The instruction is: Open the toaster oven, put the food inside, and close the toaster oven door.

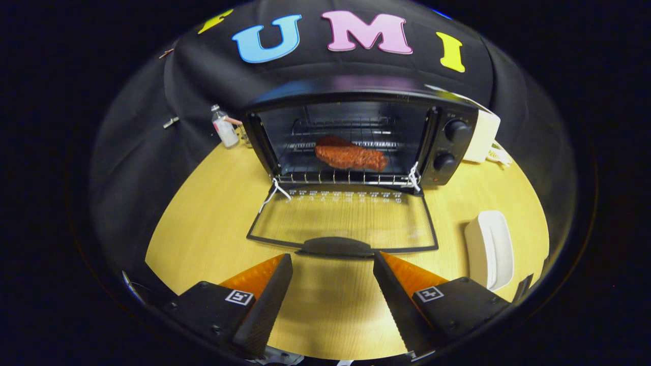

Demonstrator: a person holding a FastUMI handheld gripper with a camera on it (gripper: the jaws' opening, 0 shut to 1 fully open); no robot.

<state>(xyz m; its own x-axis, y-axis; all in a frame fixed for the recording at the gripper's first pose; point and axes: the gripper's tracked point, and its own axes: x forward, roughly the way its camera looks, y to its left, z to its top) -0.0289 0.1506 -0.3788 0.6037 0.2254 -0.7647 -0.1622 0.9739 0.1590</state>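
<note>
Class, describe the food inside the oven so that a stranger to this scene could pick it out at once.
Find the black toaster oven at the back of the yellow table, its glass door dropped flat just ahead of the open tongs. On its wire rack lies the food: one reddish-brown lump, the sole warm-coloured thing inside.

We record a round, light wood table (213,229) before the black cloth wall (147,152). A small bottle (224,130) stands at the table's far edge.

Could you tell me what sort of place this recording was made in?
Probably a staged test booth, not a real kitchen: a toaster oven with food inside sits on a bare wooden table against a black cloth wall. The open tool holds nothing.
</note>
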